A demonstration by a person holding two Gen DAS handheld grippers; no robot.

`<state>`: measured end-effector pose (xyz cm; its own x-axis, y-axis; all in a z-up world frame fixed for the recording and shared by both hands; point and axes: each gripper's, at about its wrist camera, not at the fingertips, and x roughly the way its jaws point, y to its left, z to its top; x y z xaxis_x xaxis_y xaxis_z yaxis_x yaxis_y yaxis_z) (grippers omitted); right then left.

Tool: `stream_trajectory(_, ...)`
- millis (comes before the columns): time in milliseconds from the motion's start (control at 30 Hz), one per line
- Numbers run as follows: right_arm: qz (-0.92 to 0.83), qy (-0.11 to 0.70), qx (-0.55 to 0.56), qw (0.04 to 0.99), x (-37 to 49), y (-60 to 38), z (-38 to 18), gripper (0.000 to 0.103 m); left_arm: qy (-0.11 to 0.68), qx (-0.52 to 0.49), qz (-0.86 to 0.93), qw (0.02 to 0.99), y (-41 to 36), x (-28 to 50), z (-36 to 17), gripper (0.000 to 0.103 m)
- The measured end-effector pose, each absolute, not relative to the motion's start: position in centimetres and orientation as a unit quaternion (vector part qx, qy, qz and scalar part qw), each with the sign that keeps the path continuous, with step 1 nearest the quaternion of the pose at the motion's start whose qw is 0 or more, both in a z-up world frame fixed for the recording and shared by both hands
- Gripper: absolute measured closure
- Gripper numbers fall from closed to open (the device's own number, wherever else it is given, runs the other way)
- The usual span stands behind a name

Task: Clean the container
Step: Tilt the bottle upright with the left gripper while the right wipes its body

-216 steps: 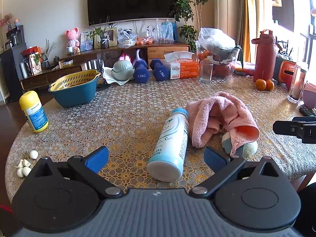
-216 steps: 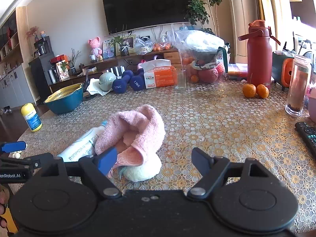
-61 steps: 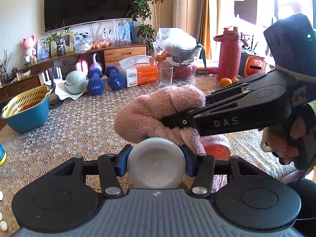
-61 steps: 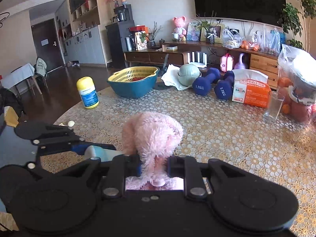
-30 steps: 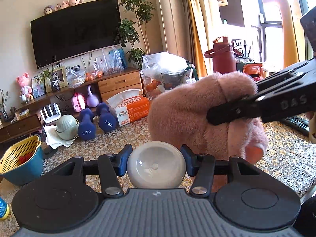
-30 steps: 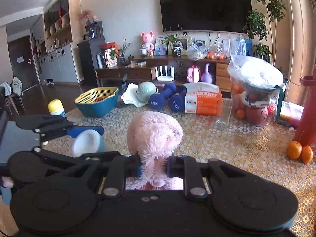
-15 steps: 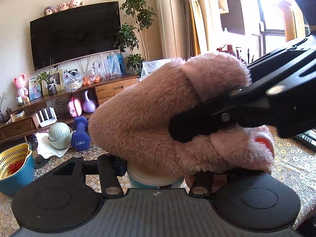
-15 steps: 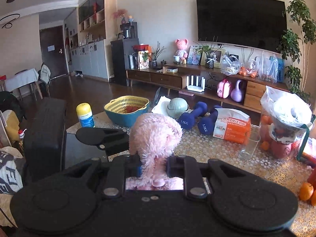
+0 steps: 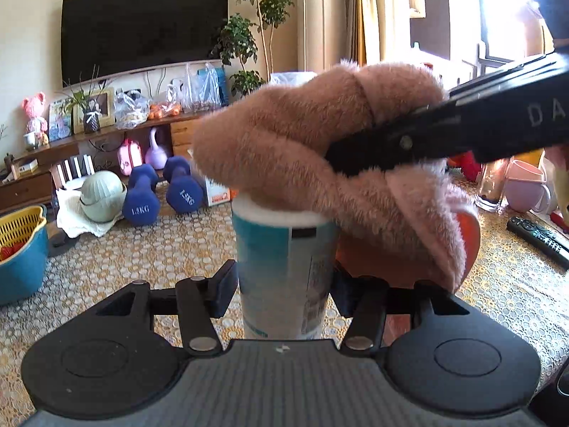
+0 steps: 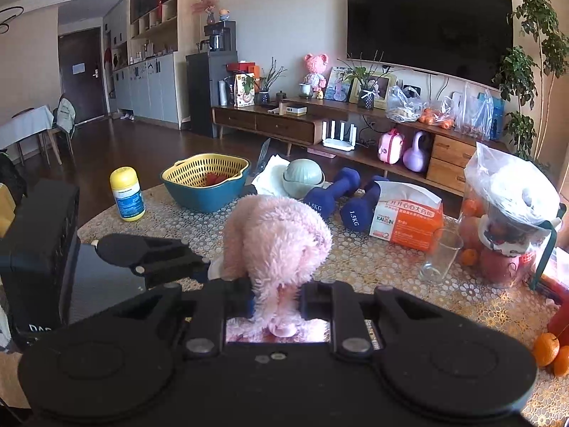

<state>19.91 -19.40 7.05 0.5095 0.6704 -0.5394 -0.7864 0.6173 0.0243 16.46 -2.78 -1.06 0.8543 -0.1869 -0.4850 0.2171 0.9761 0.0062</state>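
My left gripper [image 9: 282, 290] is shut on a white and teal bottle [image 9: 284, 267], which stands upright above the table with its flat base end upward. A fluffy pink towel [image 9: 320, 149] lies pressed on that top end. The right gripper [image 10: 275, 300] is shut on the towel [image 10: 277, 238], and its black finger crosses the left wrist view from the right. In the right wrist view only a pale sliver of the bottle [image 10: 215, 268] shows beside the towel, with the left gripper's black body to its left.
On the patterned table [image 9: 124, 263] sit a blue bowl with a yellow strainer [image 10: 204, 185], a yellow-capped bottle [image 10: 126, 195], two blue dumbbells [image 10: 334, 195], a tissue box [image 10: 409, 220], a glass [image 10: 439, 254], a bagged jar [image 10: 508, 213], oranges [image 10: 549, 352] and a remote [image 9: 538, 236].
The bottle has tipped from end-on to upright in the left gripper. The towel, held by the right gripper, has moved over and come down onto the bottle's top end.
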Motion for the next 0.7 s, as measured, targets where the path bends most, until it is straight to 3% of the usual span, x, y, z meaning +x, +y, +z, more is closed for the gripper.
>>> stream_trajectory(367,0.391,0.269,-0.044,0.879,21.4,-20.7,5.7,0.084,0.271,0.014,-0.091,0.958,-2.9,18.1,-3.2,0.053)
stream_trajectory(467,0.379,0.298,0.002,0.876,22.3,-21.3,3.9,0.084,0.274,0.015,-0.096,0.957,-2.7,18.0,-3.2,0.054)
stream_trajectory(700,0.368,0.359,-0.012,0.858,22.8,-20.7,-0.9,0.085,0.279,0.021,-0.112,0.954,-3.0,17.0,-3.1,0.053)
